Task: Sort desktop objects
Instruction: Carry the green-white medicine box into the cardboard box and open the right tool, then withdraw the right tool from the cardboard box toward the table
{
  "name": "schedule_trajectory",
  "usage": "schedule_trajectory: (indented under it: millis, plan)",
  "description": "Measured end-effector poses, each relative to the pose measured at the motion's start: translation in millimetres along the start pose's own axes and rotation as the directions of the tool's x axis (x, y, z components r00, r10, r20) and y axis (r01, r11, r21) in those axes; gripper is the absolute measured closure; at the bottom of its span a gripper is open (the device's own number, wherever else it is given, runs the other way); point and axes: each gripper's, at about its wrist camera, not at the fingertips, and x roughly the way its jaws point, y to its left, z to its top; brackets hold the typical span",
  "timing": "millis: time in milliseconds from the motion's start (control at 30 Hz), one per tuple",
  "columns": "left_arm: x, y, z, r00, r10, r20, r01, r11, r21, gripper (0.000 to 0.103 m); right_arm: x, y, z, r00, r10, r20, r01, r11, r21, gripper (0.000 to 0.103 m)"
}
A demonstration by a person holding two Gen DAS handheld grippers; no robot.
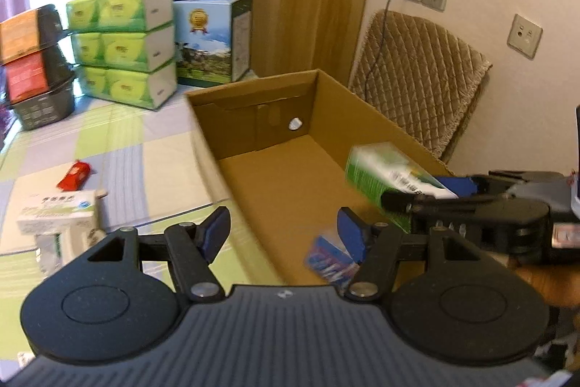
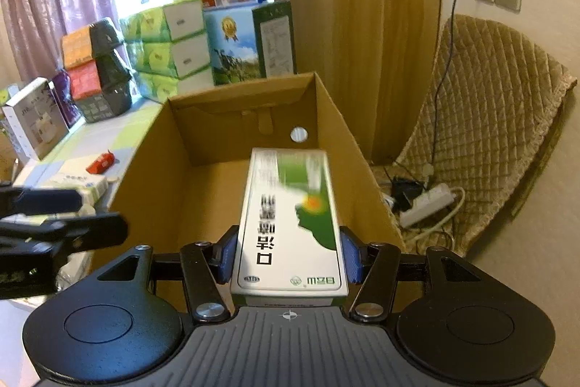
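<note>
A green and white medicine box is held over the open cardboard box, with my right gripper shut on its near end. From the left wrist view the same medicine box hangs above the cardboard box, the right gripper coming in from the right. My left gripper is open and empty over the carton's near left corner. A small blue packet lies on the carton floor. On the checked tablecloth lie a red packet and a white medicine box.
Green tissue packs, milk cartons and stacked black bowls line the table's back. A quilted chair with a power strip stands right of the carton. A white gift box sits far left.
</note>
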Motion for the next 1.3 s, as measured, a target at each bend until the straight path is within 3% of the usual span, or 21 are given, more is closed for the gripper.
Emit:
schedule_trajectory:
  millis: [33, 100, 433, 567, 700, 767, 1067, 1300]
  plan:
    - [-5.4, 3.3, -1.3, 1.0, 0.007, 0.001, -0.007, 1.0, -0.01, 0.042, -2.4, 0.7, 1.8, 1.0, 0.002, 0.008, -0.002, 1.0, 0.006, 0.031]
    - [-16.9, 11.2, -5.6, 1.0, 0.023, 0.004, -0.023, 0.999, -0.031, 0.042, -12.2, 2.8, 4.7, 0.999, 0.001, 0.042, -0.002, 1.0, 0.02, 0.024]
    - [-82.8, 46.0, -41.4, 0.992, 0.124, 0.014, -0.121, 0.985, -0.126, 0.037, -82.5, 29.6, -0.5, 0.989, 0.055, 0.139, -0.067, 0.994, 0.084, 0.02]
    - [-111.0, 60.7, -62.2, 0.987, 0.159, 0.013, -0.155, 0.974, -0.164, 0.036, -108.2, 57.8, -14.7, 0.982, 0.102, 0.158, -0.112, 0.992, 0.06, 0.017]
    - [-138.1, 77.5, -83.9, 0.978, 0.207, 0.011, -0.201, 0.961, -0.19, 0.024, -127.9, 92.2, -31.9, 0.976, 0.155, 0.156, -0.159, 0.987, 0.019, 0.013]
    - [-150.5, 87.7, -95.2, 0.973, 0.229, -0.004, -0.225, 0.953, -0.203, 0.023, -134.4, 109.4, -41.0, 0.973, 0.172, 0.155, -0.173, 0.985, -0.01, 0.01]
    - [-187.1, 133.1, -144.5, 0.942, 0.331, -0.054, -0.333, 0.903, -0.27, 0.013, -125.1, 157.9, -81.7, 0.974, 0.218, 0.059, -0.215, 0.975, -0.053, 0.005]
    - [-193.1, 149.2, -158.4, 0.938, 0.341, -0.065, -0.345, 0.894, -0.286, 0.008, -117.0, 178.7, -93.5, 0.973, 0.231, 0.023, -0.228, 0.969, -0.093, 0.004]
